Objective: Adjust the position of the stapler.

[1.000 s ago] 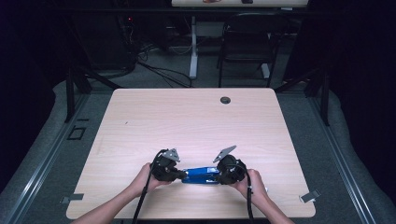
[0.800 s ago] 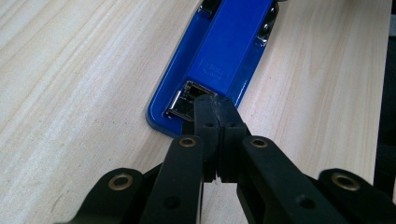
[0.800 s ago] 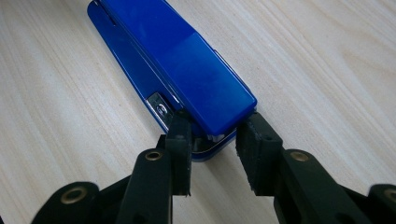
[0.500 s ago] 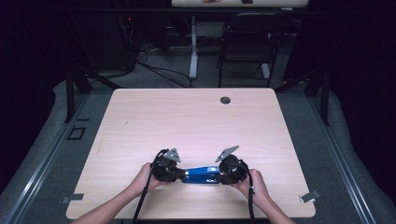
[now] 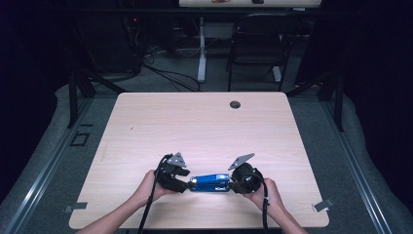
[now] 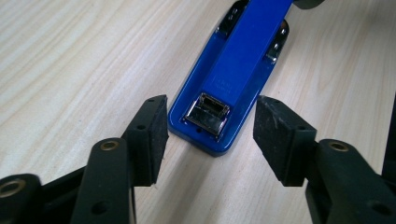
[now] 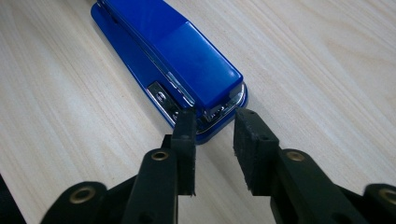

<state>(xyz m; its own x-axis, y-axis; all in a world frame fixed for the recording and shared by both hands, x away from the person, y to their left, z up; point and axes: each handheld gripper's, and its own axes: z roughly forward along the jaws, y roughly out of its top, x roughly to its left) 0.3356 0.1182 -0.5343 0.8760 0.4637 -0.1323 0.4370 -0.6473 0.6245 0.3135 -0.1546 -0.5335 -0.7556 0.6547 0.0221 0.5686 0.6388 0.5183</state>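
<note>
A: Starting at the left, the left gripper [image 5: 181, 185] sits low near the desk's [image 5: 204, 122] front edge, nose turned in toward the middle. Its jaws have just been opening, and in the left gripper view they stand wide, the pads [image 6: 152, 135] clear of the blue stapler [image 6: 233, 79] on both sides.

B: So nothing gripped there?

A: Nothing. The stapler's rear end, the one with the little metal catch, lies between the pads but untouched. I'd judge that a release, or room made for a fresh bite.

B: And the stapler itself?

A: Flat on the wood, lengthwise along the front edge, just right of centre, bridging the two tools.

B: Over to the right, then.

A: The right gripper [image 5: 233, 182] faces back toward the left one, its jaws having just been closing. In the right gripper view the fingertips [image 7: 186, 123] hug the stapler's rounded nose; they look to be touching the base, though I can't tell whether they truly pinch it.

B: Why the mirrored pose?

A: Likely one end steadied while the other is re-taken. Both hands rest low, wrists angled inward, forearms entering from the front edge.
</note>
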